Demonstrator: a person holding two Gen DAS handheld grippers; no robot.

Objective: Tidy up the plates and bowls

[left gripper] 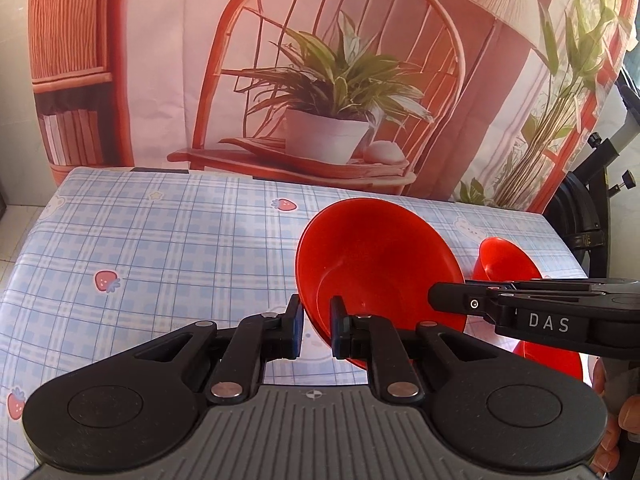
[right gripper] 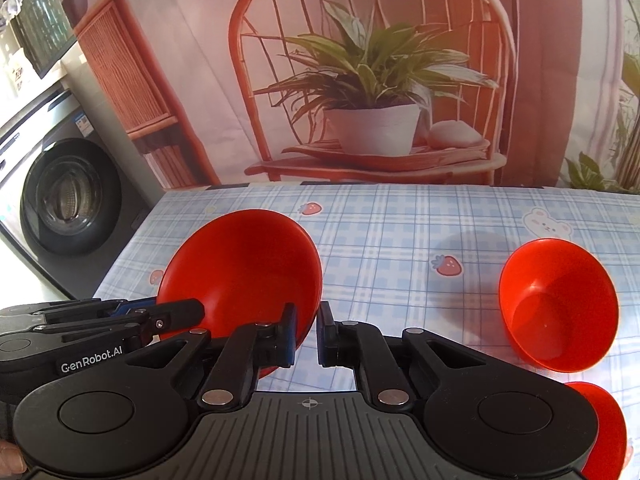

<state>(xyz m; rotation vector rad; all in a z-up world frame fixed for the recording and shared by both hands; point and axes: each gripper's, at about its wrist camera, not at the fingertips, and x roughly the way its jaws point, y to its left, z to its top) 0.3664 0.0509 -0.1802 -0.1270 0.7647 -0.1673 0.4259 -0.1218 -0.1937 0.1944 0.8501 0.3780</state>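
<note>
A large red bowl (left gripper: 376,264) (right gripper: 248,264) hangs tilted above the checked tablecloth, held by its rim from two sides. My left gripper (left gripper: 316,320) is shut on the bowl's near left rim, and its black fingers (right gripper: 180,312) show from the side in the right wrist view. My right gripper (right gripper: 307,332) is shut on the bowl's right rim, and it reaches in from the right edge (left gripper: 448,300) of the left wrist view. A smaller red bowl (right gripper: 560,304) (left gripper: 504,260) lies tipped on the cloth to the right.
The table (right gripper: 400,220) wears a blue checked cloth with strawberry and bear prints. Another red dish (right gripper: 604,428) (left gripper: 552,360) lies at the near right edge. A printed backdrop hangs behind the table. A washing machine (right gripper: 64,200) stands to the left.
</note>
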